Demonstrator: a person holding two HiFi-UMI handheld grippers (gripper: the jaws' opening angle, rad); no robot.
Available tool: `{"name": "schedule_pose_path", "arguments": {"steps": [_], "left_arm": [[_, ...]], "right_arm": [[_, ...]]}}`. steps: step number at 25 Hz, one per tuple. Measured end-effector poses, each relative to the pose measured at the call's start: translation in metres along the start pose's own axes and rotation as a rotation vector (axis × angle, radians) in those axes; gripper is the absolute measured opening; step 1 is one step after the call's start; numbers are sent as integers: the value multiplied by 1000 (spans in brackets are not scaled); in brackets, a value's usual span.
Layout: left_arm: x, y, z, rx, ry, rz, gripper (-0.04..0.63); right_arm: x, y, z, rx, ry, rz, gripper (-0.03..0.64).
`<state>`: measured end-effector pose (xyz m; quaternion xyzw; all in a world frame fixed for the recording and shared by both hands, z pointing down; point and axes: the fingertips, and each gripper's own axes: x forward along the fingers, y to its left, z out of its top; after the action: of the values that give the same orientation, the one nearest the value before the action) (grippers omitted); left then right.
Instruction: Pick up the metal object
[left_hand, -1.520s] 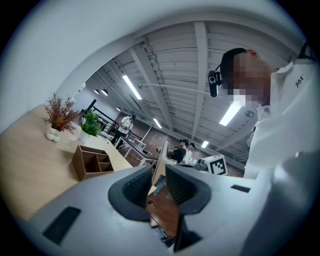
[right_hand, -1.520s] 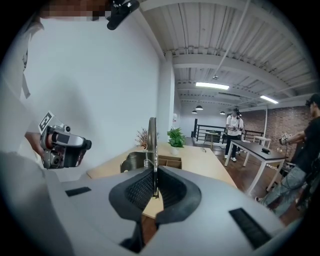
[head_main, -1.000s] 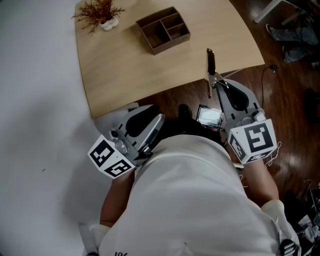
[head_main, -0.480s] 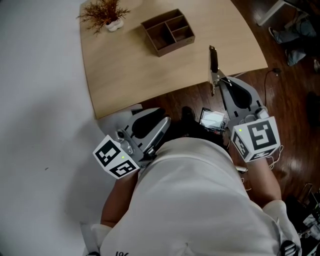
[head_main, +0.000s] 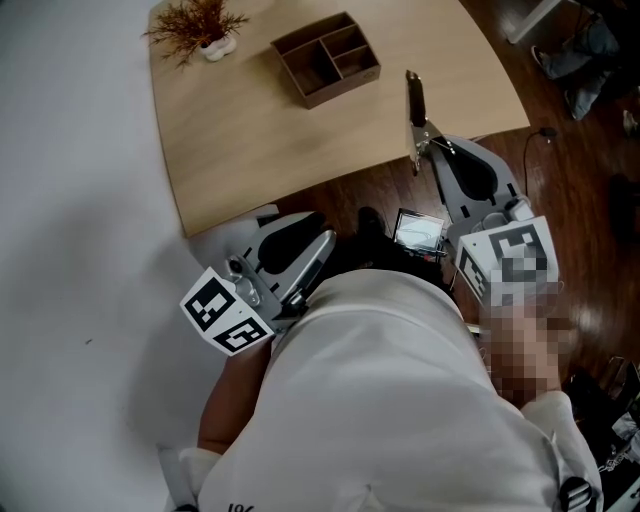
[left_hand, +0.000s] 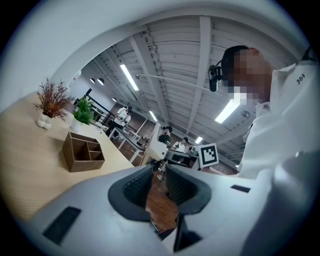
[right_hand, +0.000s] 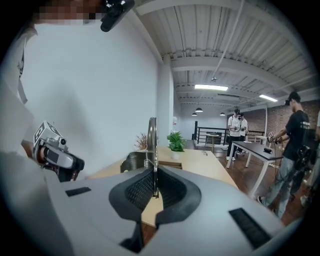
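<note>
The metal object (head_main: 417, 135) is a slim metal strip with a dark end (head_main: 411, 95). My right gripper (head_main: 427, 152) is shut on it and holds it above the near right edge of the wooden table (head_main: 250, 130). In the right gripper view the metal object (right_hand: 151, 145) stands upright between the pads of the right gripper (right_hand: 154, 187). My left gripper (head_main: 318, 245) hangs close to the person's body, below the table's front edge. The left gripper (left_hand: 159, 185) is slightly open with only floor showing in the gap.
A wooden compartment box (head_main: 327, 58) and a dried plant in a white vase (head_main: 205, 25) stand at the table's far side. A small device with a screen (head_main: 420, 232) lies on the dark wood floor between the grippers. People stand in the background (right_hand: 295, 140).
My right gripper has carried the metal object a little farther forward over the table edge. The left gripper has stayed almost where it was.
</note>
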<state>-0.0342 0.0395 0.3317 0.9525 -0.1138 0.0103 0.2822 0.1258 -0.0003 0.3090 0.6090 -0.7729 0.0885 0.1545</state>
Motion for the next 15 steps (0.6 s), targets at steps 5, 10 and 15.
{"name": "schedule_pose_path", "arguments": {"steps": [5,10,15], "left_arm": [[2,-1,-1,-2,7,3,81],[3,1,-3,6,16,1,81],[4,2,-3,0,17,12,81]], "right_arm": [[1,-2,1,7,-3,0,5],[6,0,0,6,-7,7,5],[11,-1,1,8,-5,18,5]]}}
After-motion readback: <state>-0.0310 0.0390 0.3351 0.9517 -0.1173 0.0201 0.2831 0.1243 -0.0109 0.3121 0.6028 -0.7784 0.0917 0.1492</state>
